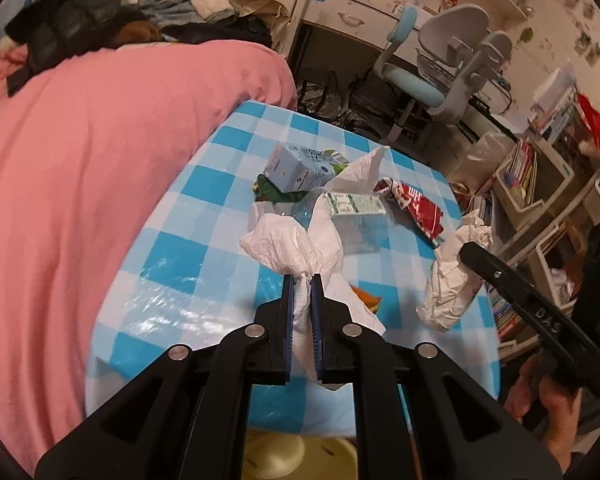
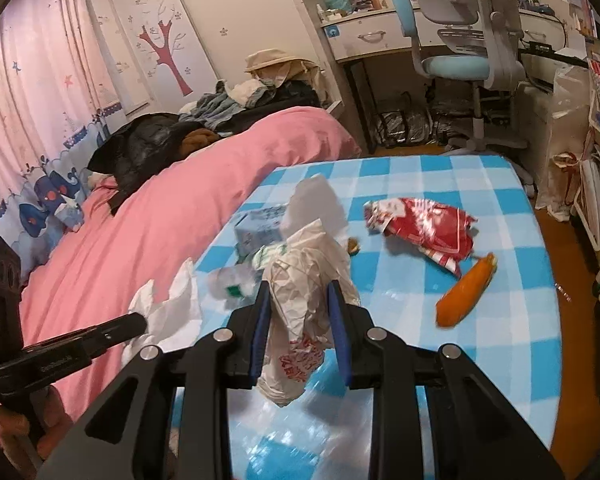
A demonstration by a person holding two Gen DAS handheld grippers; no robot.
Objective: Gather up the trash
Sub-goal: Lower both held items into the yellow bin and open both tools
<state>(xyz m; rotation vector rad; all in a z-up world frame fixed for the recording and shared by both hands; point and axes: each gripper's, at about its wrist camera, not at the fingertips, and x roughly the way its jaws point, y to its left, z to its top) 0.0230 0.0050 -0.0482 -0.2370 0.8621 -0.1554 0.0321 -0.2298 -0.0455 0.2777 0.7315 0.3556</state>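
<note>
The left gripper (image 1: 302,280) is clamped tight on a white tissue (image 1: 284,240) above the checked table (image 1: 180,264); the right gripper (image 2: 300,292) pinches a crumpled bag (image 2: 304,276), with a red wrapper (image 2: 424,228) lying beyond

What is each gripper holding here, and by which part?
Left gripper pinches a white tissue by its bunched lower end. Right gripper clamps a crumpled white paper wrapper around its middle.

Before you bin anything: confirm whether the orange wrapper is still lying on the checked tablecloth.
Yes, the orange wrapper lies flat on the blue checked tablecloth, just right of the red snack bag, clear of both grippers.
</note>
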